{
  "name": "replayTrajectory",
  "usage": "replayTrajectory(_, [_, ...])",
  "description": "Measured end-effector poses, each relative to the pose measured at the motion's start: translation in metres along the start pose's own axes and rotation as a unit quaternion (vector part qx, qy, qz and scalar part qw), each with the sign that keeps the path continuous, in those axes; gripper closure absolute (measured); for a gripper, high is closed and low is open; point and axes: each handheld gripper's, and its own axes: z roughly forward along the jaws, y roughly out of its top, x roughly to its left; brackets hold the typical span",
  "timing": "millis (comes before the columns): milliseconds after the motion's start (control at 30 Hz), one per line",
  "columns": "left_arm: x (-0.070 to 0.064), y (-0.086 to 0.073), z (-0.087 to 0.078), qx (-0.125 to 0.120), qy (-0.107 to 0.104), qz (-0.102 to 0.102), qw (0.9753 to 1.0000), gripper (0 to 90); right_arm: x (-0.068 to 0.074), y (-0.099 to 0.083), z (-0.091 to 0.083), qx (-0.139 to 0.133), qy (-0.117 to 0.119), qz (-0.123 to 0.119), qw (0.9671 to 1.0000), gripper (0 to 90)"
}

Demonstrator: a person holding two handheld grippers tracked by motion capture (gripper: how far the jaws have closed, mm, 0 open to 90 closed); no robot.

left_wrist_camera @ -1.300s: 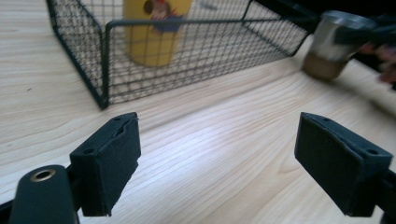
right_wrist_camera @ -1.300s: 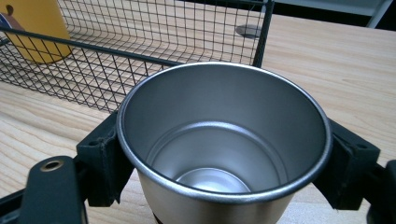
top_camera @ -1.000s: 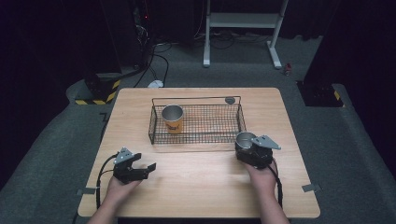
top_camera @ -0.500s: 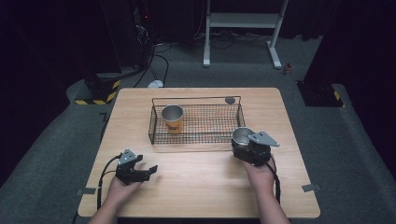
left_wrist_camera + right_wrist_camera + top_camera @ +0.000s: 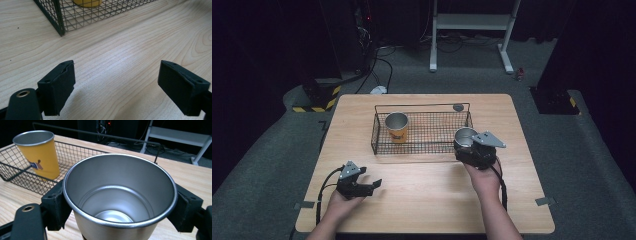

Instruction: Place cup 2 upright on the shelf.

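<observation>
Holding 1 steel cup (image 5: 120, 202) in R gripper (image 5: 120, 207); 1 yellow cup (image 5: 397, 127) in basket (image 5: 422, 148).

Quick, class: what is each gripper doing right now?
Left gripper: open, holding nothing, above the table.
Right gripper: shut on the steel cup.

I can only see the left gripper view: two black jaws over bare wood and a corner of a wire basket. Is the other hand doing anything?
Observer: Yes, the right gripper is shut on a steel cup, upright, at the wire basket's near right corner.
Operator: What's the yellow thing in the basket?
Observer: A yellow cup standing upright at the basket's left end.
Operator: Is the held cup full?
Observer: No, the right gripper view looks straight into it and it is empty.
</observation>
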Motion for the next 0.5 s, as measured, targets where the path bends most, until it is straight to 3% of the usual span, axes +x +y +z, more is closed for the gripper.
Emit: replayTrajectory(500, [0.001,0.000,0.000,-0.001,-0.008,0.000,1.0000,14.9,0.012,0.029,0.017,-0.016,0.009,0.001,0.9998,18.2])
